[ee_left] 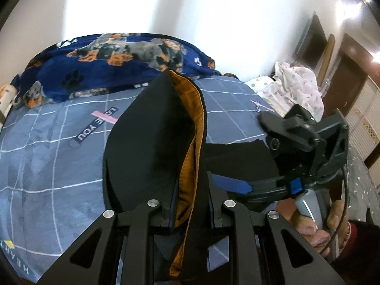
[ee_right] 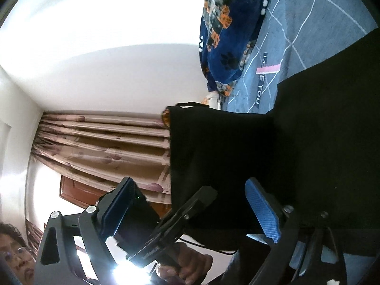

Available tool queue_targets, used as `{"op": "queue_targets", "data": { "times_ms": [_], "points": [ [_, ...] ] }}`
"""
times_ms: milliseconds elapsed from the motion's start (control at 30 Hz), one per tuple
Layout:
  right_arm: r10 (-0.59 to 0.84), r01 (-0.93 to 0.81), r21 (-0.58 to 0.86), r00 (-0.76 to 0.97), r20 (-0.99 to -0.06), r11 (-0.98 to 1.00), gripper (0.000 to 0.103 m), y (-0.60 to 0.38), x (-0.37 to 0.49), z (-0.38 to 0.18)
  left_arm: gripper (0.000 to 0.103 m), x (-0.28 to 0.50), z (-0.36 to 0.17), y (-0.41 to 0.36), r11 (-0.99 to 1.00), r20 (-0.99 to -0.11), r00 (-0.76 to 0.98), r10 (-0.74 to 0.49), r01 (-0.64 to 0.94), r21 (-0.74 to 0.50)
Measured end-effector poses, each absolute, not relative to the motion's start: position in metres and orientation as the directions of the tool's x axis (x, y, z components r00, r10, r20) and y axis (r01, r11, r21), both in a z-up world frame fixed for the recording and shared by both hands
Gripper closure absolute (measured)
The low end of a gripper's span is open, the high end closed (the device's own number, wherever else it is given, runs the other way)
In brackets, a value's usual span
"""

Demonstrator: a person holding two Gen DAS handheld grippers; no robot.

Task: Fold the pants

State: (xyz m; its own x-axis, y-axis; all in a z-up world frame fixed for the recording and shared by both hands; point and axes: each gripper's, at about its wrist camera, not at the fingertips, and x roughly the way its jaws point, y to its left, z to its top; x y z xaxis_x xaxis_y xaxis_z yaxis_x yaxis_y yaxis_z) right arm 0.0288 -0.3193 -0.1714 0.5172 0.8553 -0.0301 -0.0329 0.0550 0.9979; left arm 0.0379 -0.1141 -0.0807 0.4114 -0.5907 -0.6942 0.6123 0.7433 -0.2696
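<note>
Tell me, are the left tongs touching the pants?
Touching. The left wrist view shows the left tongs shut on the black pants, whose orange lining runs up between the two fingers.

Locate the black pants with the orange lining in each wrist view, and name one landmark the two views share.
Left wrist view: the black pants fill the centre, rising from between the left gripper fingers, orange lining showing.
Right wrist view: they fill the centre and right, orange just visible at their upper left corner.
Shared landmark: the "LOVE YOU" print on the grey bedsheet.
</note>
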Motion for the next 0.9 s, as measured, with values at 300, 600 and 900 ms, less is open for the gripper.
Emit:
{"op": "queue_targets", "data": {
  "times_ms": [300,600,900],
  "points": [
    [0.851,0.008,1.0,0.525,0.0,-0.005,0.009,-0.337,0.035,-0.186,0.082,0.026,-0.081,-0.16,0.699,-0.707,0.382,-0.595,0.681,-0.22],
    [0.826,0.032,0.998,0.564,0.021,-0.047,0.009,-0.367,0.032,-0.192,0.081,0.023,-0.088,-0.198,0.681,-0.729,0.371,-0.575,0.711,-0.175],
    [0.823,0.065,0.998,0.567,-0.015,-0.026,0.026,-0.387,0.031,-0.206,0.053,0.011,-0.095,-0.217,0.621,-0.722,0.353,-0.596,0.772,-0.135]
  ]
}}
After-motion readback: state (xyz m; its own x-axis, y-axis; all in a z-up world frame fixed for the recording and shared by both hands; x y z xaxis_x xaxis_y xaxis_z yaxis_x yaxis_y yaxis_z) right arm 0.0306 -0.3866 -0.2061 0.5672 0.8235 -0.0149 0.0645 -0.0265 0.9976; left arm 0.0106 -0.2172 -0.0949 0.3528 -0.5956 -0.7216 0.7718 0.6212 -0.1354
